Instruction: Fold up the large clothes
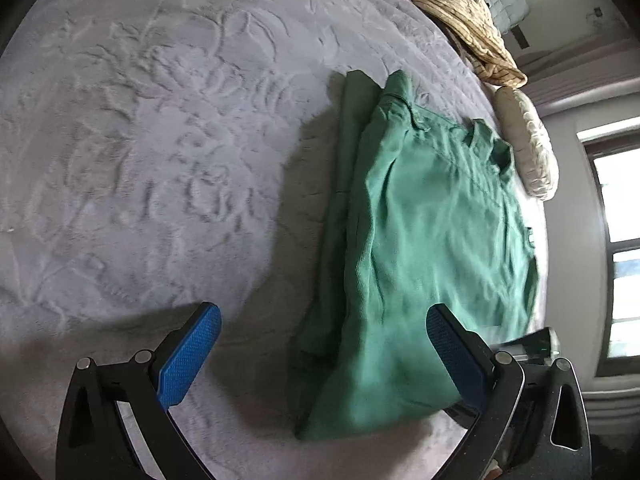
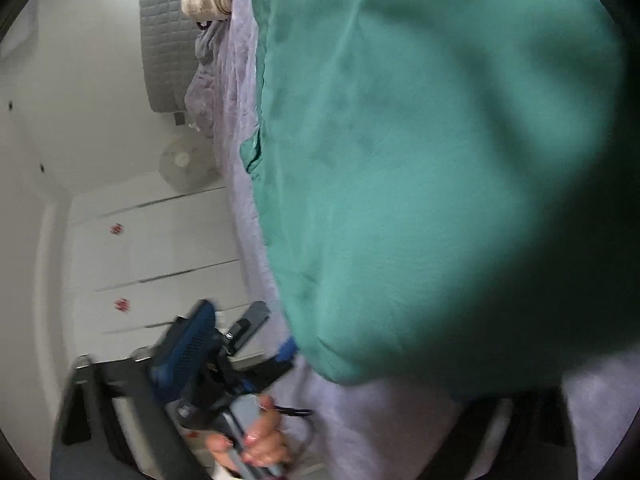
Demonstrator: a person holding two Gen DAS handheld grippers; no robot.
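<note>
Lying folded on the grey bed [image 1: 160, 160], the green garment [image 1: 420, 240] sits just ahead of the left gripper [image 1: 324, 356], whose jaws stand wide and empty. Cloth covers the right gripper [image 2: 248, 344]; I cannot tell how its jaws stand.

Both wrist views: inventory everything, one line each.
Folded green cloth garment: 1, green, right part of the bed
Plush embossed bedspread: 1, grey-lilac, under the garment
Woven striped cloth: 1, tan, far end of the bed
Knitted cushion: 1, cream, bed edge beyond the garment
Quilted panel: 1, grey, by the wall
Window: 1, dark frame, right wall
Round fan: 1, white, beside the bed
Cupboard: 1, white, red marks
Left gripper: 1, black, blue pads, open
Right gripper: 1, open, garment hides one finger
Hand: 1, holding left gripper
</note>
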